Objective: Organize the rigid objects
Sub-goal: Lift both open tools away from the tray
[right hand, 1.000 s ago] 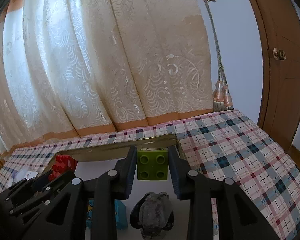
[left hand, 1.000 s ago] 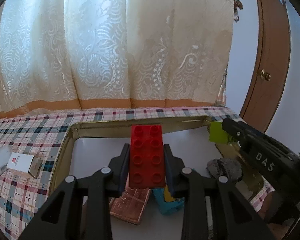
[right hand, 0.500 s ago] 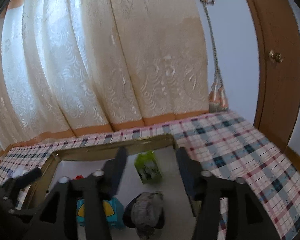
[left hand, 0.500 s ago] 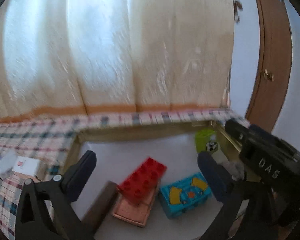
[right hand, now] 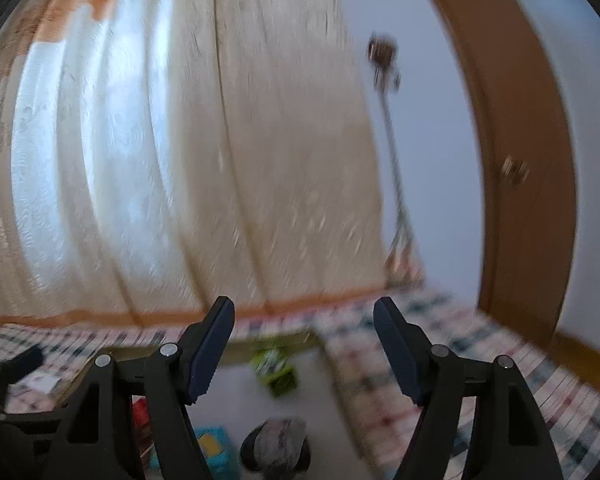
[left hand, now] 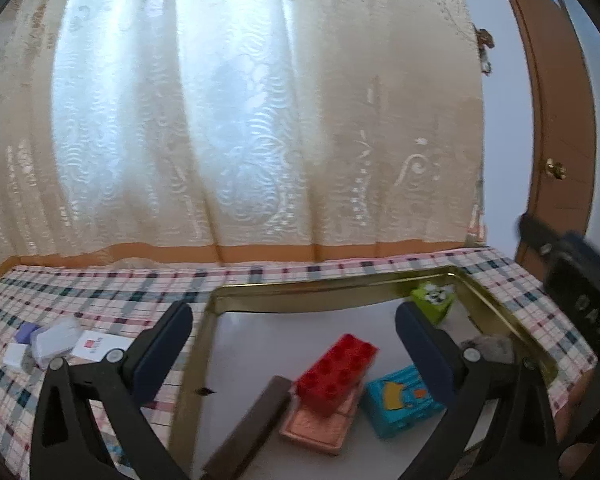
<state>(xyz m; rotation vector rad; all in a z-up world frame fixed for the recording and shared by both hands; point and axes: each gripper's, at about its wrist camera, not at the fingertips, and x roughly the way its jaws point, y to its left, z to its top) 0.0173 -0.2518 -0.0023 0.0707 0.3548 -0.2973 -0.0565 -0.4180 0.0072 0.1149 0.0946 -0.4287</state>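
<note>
Both tongs are hanging spread and empty over the gold-rimmed tray on the plaid-covered worktop, the left tongs wide apart and the right tongs having just been opening with nothing between them. The red building brick is lying tilted on a pink block beside a brown bar and a turquoise toy block, the green brick is sitting in the tray's far corner, and a grey stone-like lump is resting near the front. The drop-off step is looking finished, so the next move is calling for picking another rigid piece, perhaps among the small boxes outside the tray.
</note>
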